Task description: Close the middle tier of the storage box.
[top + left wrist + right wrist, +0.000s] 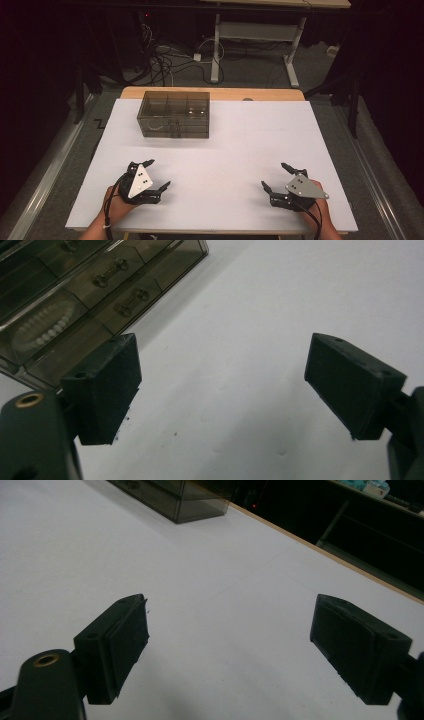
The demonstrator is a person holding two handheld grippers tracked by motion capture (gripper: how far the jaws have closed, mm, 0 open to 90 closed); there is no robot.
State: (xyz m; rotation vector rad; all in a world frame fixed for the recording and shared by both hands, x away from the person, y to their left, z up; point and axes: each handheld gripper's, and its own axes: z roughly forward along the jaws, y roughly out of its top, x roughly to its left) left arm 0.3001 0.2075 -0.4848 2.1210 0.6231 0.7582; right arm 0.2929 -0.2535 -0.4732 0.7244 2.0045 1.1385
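My left claw [159, 174] sits low on the white tabletop [235, 150], jaws spread wide, nothing between them. My right claw [276, 176] rests at the same depth, well apart from the left, jaws also wide and empty. Each has a grey plate on top; my hands hold both from the near edge.

In the left gripper view the pads [107, 390] frame bare white surface, with the box [90, 295] just beyond them to the upper left. Box [173, 114]: smoky, see-through, small drawers with handles; a white string of beads [42, 330] shows inside one drawer. It stands far of the left claw, toward the back edge. From the right claw the box [175, 497] lies far off.
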